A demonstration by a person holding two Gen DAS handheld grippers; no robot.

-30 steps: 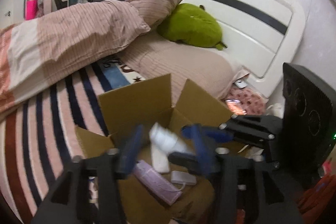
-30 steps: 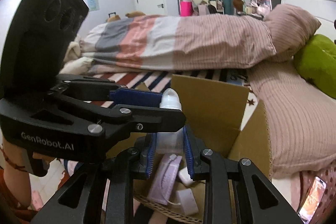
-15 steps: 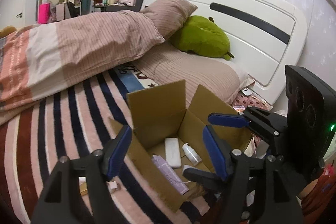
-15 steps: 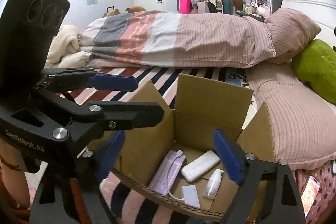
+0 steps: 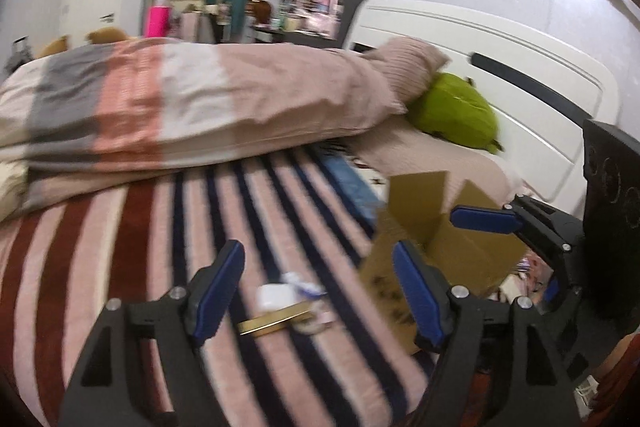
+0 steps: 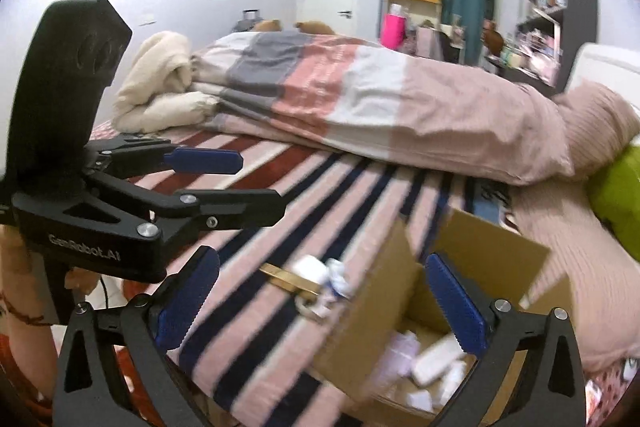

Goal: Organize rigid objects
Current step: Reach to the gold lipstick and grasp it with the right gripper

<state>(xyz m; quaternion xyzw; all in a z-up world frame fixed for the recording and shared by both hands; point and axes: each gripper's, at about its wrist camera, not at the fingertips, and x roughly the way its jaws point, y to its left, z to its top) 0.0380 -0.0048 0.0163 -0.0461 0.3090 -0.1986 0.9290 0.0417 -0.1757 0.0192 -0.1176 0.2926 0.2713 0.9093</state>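
Motion blur smeared the small white things [image 5: 280, 297] beside the gold bar [image 5: 274, 323] beyond telling. The box [image 6: 492, 259] hid its contents from the left view; its near corner ran off-frame.

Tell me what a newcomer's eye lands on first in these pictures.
First, the open cardboard box on the striped bed, with pale bottles lying inside. Next, the small pile of loose items on the blanket left of the box, including a gold bar. Both the left gripper and the right gripper are wide open and empty.
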